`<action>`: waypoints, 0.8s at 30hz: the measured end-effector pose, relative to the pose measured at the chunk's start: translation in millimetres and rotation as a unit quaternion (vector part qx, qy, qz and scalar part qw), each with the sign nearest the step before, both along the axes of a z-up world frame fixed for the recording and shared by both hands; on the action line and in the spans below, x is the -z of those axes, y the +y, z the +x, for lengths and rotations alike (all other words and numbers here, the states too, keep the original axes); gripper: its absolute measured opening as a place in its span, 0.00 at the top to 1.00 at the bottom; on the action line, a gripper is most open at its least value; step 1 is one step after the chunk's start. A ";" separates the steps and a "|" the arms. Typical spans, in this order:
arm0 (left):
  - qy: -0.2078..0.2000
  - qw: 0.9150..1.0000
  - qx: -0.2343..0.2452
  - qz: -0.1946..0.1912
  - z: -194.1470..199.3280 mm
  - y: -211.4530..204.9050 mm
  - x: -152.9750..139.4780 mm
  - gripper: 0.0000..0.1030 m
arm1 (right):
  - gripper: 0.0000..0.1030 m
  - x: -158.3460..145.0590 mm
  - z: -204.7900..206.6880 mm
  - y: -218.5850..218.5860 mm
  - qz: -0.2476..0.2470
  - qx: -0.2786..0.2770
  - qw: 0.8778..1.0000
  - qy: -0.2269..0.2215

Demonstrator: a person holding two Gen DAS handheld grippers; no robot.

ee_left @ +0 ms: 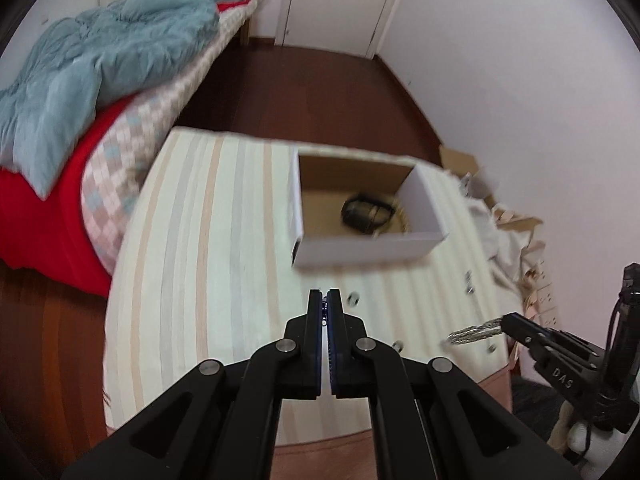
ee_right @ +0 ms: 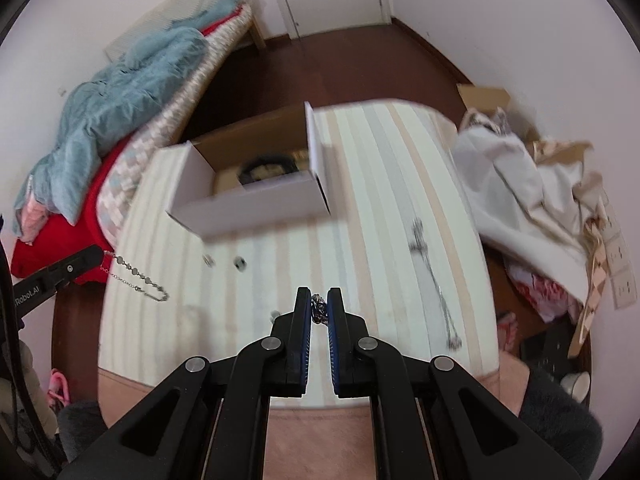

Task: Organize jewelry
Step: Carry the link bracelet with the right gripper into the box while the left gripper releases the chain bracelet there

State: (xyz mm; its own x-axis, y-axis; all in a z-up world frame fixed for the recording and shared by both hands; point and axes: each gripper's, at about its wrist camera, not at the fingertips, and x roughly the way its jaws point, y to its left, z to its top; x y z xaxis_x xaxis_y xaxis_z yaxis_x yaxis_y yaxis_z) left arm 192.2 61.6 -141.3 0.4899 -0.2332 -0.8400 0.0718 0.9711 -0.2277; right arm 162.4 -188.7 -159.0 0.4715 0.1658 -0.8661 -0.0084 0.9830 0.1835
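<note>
Black two-finger left tool (ee_left: 324,300), seen from its own camera with fingers drawn nearly together, grips the end of a beaded silver chain bracelet (ee_right: 136,280); the right wrist view shows that bracelet hanging in a loop from the left tool's tip (ee_right: 98,254) above the left edge of the striped cloth-covered counter (ee_right: 360,200). Black two-finger right tool (ee_right: 319,308) is closed narrowly on a small bunched silver chain piece (ee_right: 319,309), which the left wrist view shows projecting from its tip (ee_left: 476,331) over the counter (ee_left: 200,280). On the cloth ahead lie small silver studs (ee_right: 240,264) and, to the right, a long thin silver necklace (ee_right: 434,276) stretched out flat. Farther back stands an open white cardboard box with brown interior (ee_left: 360,248), holding a dark coiled band (ee_left: 366,212) blurred by motion. Beyond the counter are a bed with a pale blue quilt (ee_left: 80,68) over red bedding, dark wooden floor (ee_left: 320,80), and, at right, crumpled white fabric (ee_right: 520,184).
</note>
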 end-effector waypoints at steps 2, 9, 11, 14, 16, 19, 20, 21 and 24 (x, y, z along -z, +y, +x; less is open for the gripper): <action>-0.012 1.000 0.003 -0.001 8.8 -3.0 -15.2 1.00 | 0.92 -12.5 9.8 2.4 0.008 -0.007 1.000 -0.009; -0.038 0.999 0.028 -0.002 58.0 -17.7 -50.4 1.00 | 0.92 -58.4 71.8 19.4 0.017 -0.042 0.998 -0.044; -0.035 0.999 0.035 -0.001 72.7 -21.1 -50.1 1.00 | 0.92 -62.1 91.3 24.8 0.020 -0.051 0.998 -0.042; -0.020 0.999 0.042 -0.004 98.8 -23.3 -39.4 1.00 | 0.92 -56.7 118.9 31.2 0.023 -0.063 0.997 -0.028; -0.006 0.999 0.045 -0.009 114.4 -22.2 -28.9 1.00 | 0.92 -48.8 135.9 35.6 0.025 -0.069 0.997 -0.014; 0.011 0.999 0.046 -0.009 130.4 -22.6 -13.7 1.00 | 0.92 -32.6 155.2 40.0 0.026 -0.073 0.997 0.009; 0.021 0.998 0.051 -0.008 136.2 -23.7 -7.0 1.00 | 0.92 -25.4 162.5 41.7 0.028 -0.078 0.996 0.021; 0.029 0.998 0.050 -0.010 141.4 -23.0 1.0 1.00 | 0.92 -20.3 165.7 43.3 0.030 -0.078 0.996 0.028; 0.048 0.997 0.051 -0.012 150.8 -23.1 18.8 1.00 | 0.92 -2.5 178.1 47.2 0.037 -0.082 0.995 0.053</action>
State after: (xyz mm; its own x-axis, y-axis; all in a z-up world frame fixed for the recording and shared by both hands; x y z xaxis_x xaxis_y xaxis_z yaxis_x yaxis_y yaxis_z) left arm 343.1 38.5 -160.1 0.3800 -0.2986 -0.8755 0.1473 0.9539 -0.2614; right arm 340.5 -141.6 -156.5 0.3401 0.2982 -0.8919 -0.1438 0.9537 0.2640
